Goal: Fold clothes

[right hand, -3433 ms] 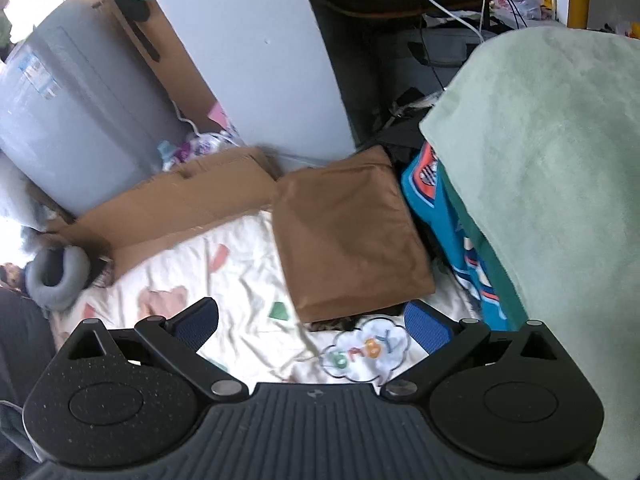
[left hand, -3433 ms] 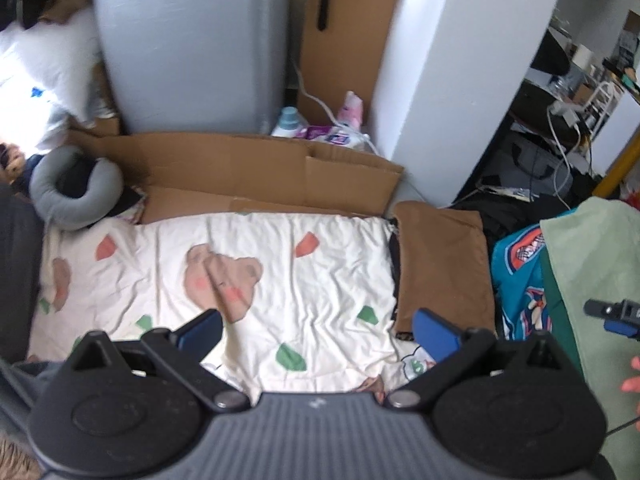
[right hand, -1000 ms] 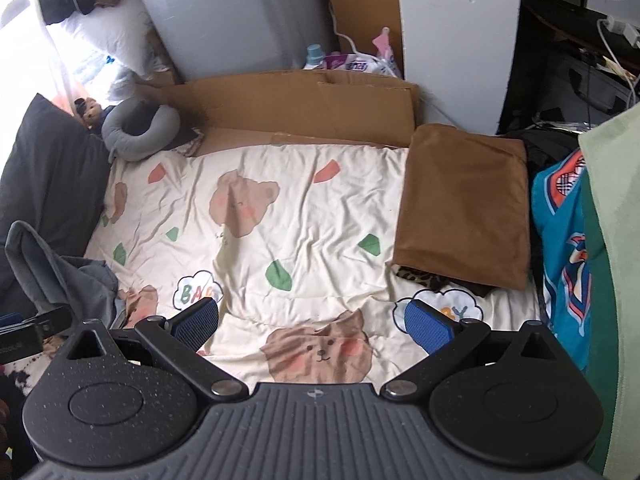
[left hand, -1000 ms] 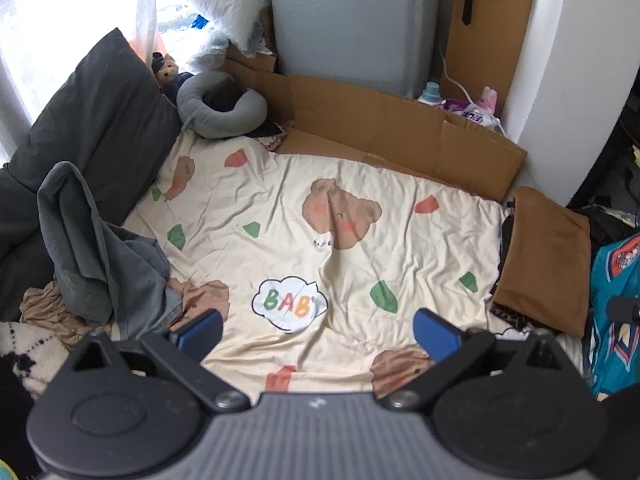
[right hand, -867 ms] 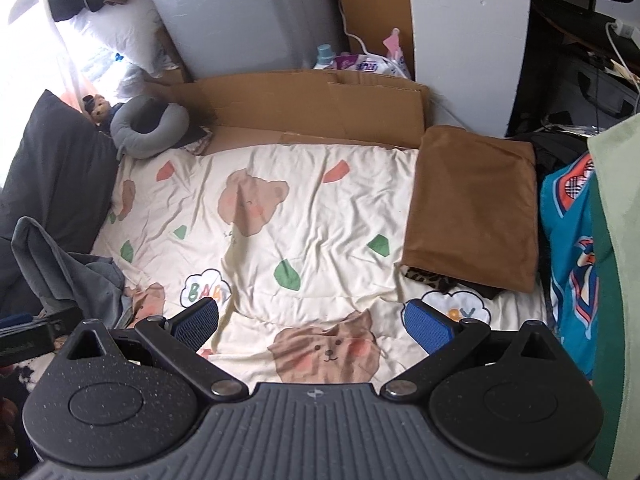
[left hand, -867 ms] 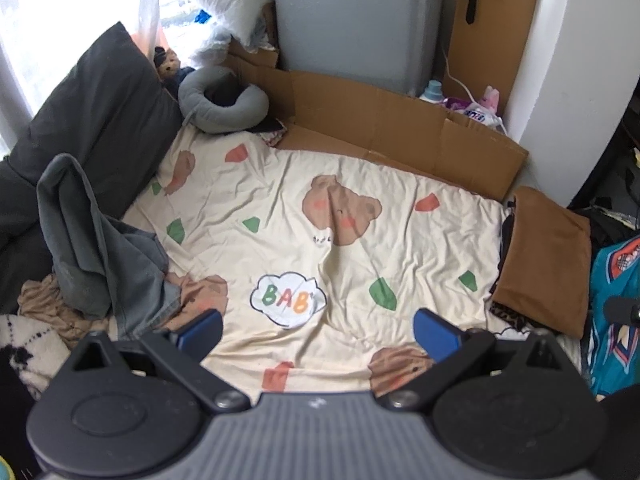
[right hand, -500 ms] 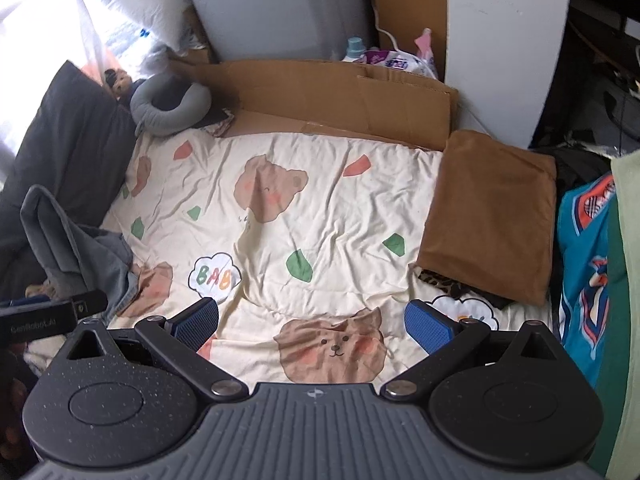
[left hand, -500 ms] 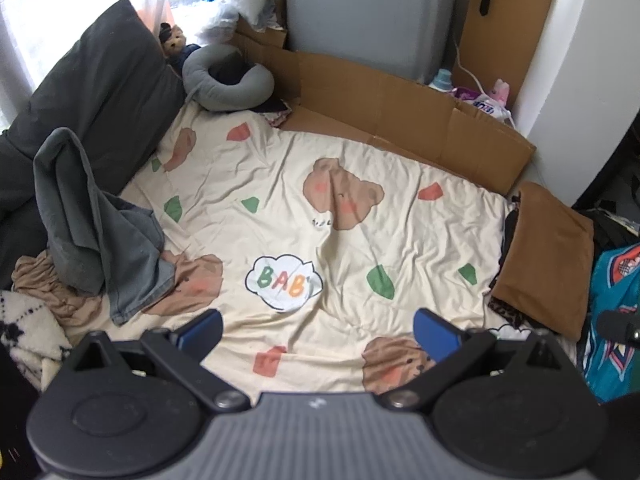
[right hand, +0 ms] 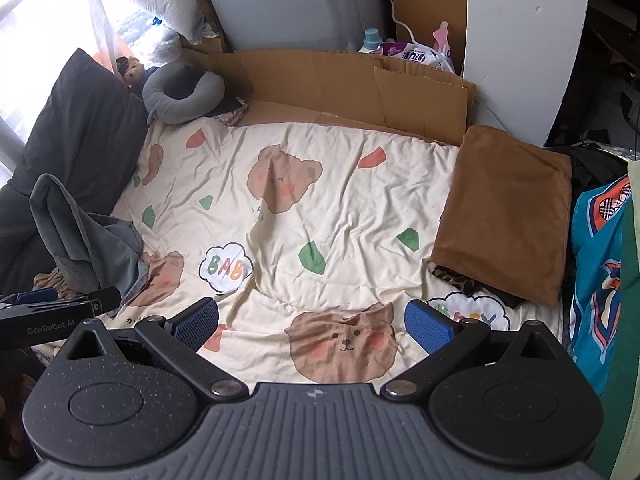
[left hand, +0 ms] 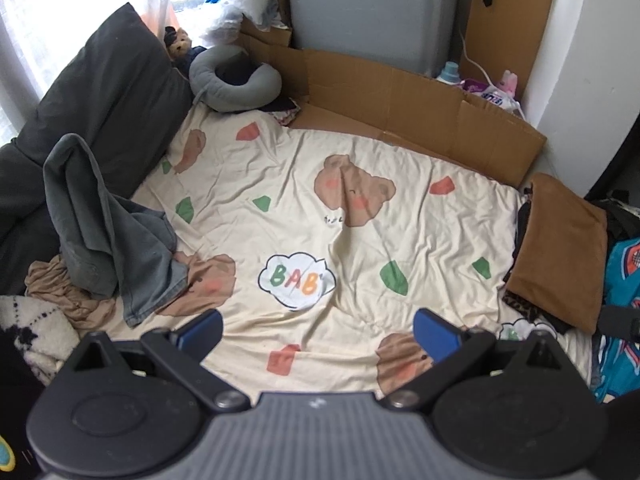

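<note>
At the far left of the bed, a crumpled grey garment [left hand: 108, 236] is draped in a peak against the dark pillow [left hand: 100, 120], its lower edge spilling onto the bear-print sheet [left hand: 320, 200]. It partly covers a tan garment [left hand: 68, 292], with a white patterned knit [left hand: 32, 328] beside that. These look like the unfolded clothes. The grey piece appears soft, limp and light, so it will likely sag and bunch when lifted; a hem corner or shoulder seam seems the best hold, 1 for each side. Heaped as it is, its long axis cannot be told, though the peak runs roughly from the pillow down toward the near edge.

The left hand-held gripper [left hand: 316, 332] hangs above the sheet with its blue pads wide apart and nothing between them. The right hand-held gripper [right hand: 312, 326] is likewise spread wide and empty, over a bear print.

At the right edge lies a folded brown garment [right hand: 504, 216], a neat rectangle with its long axis running away from the camera, atop a leopard-print piece [right hand: 452, 280].
</note>
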Available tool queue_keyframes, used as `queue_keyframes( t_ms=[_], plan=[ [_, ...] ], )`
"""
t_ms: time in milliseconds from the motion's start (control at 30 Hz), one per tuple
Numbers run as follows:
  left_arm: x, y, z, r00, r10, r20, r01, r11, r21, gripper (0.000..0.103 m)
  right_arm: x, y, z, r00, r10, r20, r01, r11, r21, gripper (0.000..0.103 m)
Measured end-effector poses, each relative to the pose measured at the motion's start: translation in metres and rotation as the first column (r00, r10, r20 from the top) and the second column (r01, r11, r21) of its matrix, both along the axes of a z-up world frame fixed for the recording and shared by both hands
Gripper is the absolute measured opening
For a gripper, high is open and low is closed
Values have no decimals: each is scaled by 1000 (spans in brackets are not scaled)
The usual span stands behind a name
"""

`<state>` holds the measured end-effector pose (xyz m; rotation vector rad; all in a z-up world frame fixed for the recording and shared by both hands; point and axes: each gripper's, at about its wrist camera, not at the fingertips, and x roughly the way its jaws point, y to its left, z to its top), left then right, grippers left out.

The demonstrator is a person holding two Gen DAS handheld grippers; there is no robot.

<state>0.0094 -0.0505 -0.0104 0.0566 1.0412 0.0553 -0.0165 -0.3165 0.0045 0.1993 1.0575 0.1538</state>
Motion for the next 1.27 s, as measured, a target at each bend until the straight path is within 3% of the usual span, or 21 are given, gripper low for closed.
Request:
queue_keyframes(
  t_ms=[1267],
  plan=[
    [-2, 12, 0, 1000, 27, 8, -27, 1000, 1, 102, 2, 1, -3, 1000, -2, -23, 3, 1000, 18, 102]
  ],
)
